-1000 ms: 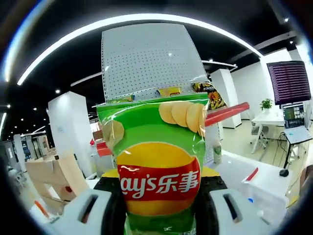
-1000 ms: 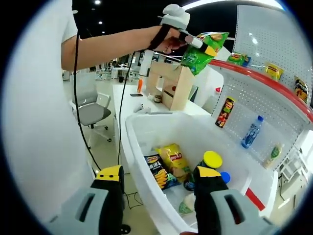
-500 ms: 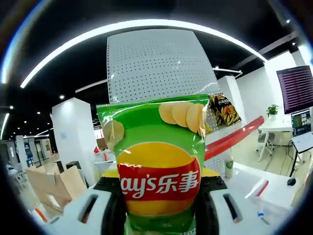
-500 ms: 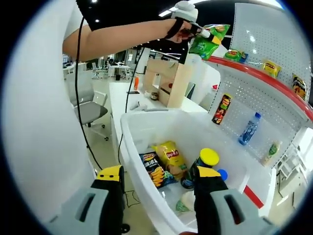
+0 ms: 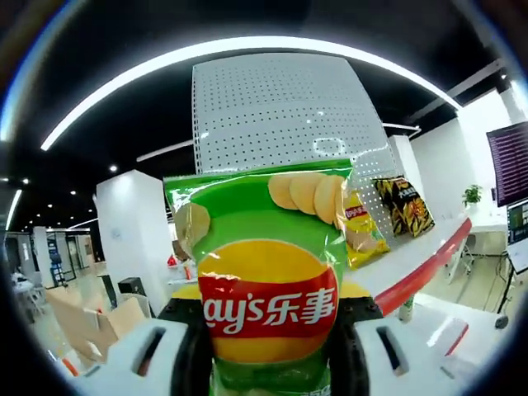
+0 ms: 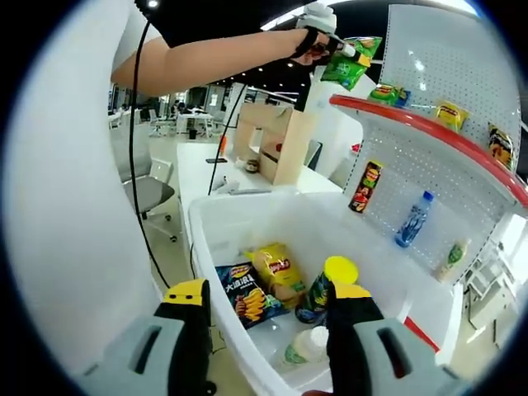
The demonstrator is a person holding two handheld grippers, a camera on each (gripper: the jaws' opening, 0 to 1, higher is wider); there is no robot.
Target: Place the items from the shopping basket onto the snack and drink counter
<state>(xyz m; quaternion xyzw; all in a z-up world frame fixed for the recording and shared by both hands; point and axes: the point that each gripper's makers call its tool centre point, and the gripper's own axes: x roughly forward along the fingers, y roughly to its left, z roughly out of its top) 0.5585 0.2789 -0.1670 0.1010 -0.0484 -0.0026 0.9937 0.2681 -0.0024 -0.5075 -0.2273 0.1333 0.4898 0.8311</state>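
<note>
Here the white shopping basket (image 6: 247, 231) sits low beside the pegboard snack shelf (image 6: 429, 132), still holding several packets and a yellow-lidded can (image 6: 330, 280). The step in hand is shelving: the left tongs (image 5: 268, 330) grip a green chip bag (image 5: 264, 272), raised near the red-edged top shelf. Next likely calls for setting it down there. The right tongs (image 6: 268, 330) stand wide and empty above the basket.

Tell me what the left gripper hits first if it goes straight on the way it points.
Probably the white pegboard panel above the red-edged shelf. The left gripper holds a green chip bag that hides the direct line, so depth is unclear.
</note>
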